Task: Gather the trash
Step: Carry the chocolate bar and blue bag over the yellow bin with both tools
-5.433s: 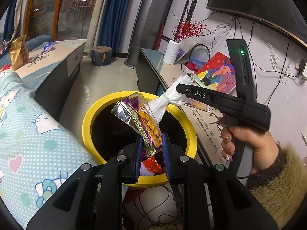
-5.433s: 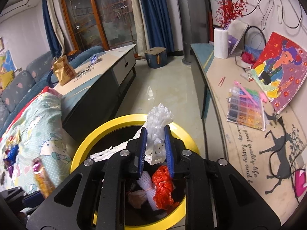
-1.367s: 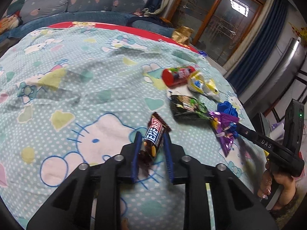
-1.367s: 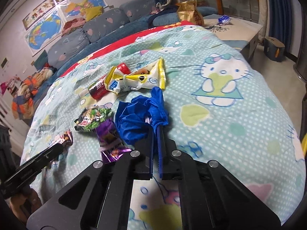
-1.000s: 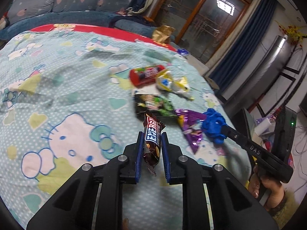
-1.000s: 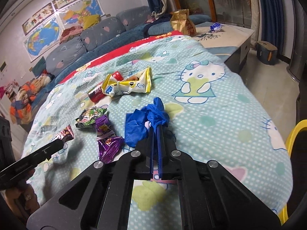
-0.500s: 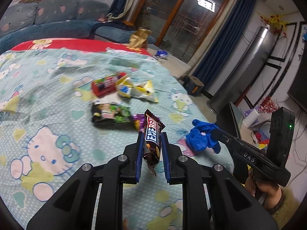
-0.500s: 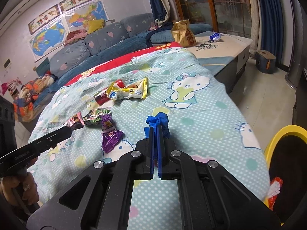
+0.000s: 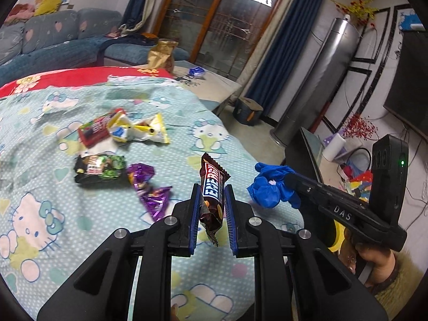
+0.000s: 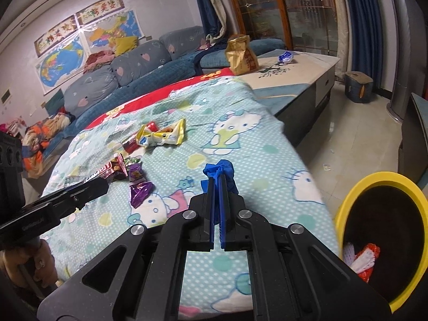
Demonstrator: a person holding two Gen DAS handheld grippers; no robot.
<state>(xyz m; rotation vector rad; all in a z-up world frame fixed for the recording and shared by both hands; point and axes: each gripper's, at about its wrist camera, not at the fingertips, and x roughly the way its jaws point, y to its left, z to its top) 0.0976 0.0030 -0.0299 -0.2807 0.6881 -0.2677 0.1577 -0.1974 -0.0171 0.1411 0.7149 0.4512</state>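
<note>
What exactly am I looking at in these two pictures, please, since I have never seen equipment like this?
A person holds a two-finger gripper in each hand; a camera on each looks along its fingers. In the left camera's view, the left gripper clamps a brown snack bar. In the right one, the right gripper pinches a crumpled blue glove. Below lies a cartoon-cat blanket with a red-and-yellow wrapper bundle, a green wrapper and a purple wrapper. The yellow bin stands beside it.

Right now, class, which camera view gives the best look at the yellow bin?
The right wrist view. There the yellow bin shows its rim, dark inside and red and white trash at the bottom, beside the bed. The left wrist view shows only a sliver of its yellow rim behind the right gripper.
</note>
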